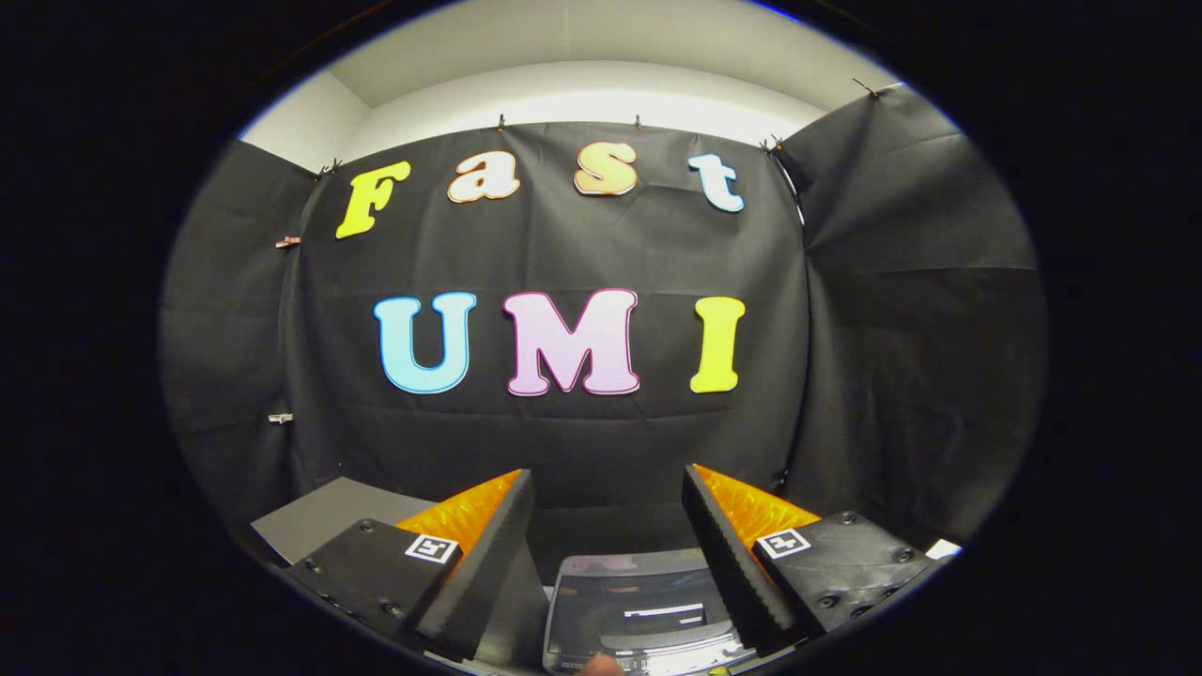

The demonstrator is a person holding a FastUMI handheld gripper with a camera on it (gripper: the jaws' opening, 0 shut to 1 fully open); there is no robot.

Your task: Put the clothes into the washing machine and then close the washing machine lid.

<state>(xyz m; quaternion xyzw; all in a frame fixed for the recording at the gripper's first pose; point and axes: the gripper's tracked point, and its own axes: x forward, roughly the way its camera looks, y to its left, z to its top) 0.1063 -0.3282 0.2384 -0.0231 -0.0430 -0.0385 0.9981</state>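
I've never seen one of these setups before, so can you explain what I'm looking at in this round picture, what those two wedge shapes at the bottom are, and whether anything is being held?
This picture comes from a wide-angle camera mounted on a handheld gripper, a two-finger tool that a person carries, looking forward along it. The two wedges are its fingers, spread apart with nothing between them, so nothing is held. Below and between them sits the washing machine, seen from above, its glossy lid reflecting light. A grey flat surface lies beyond the left finger. Behind everything hangs the booth's black cloth wall. No clothes can be made out here.
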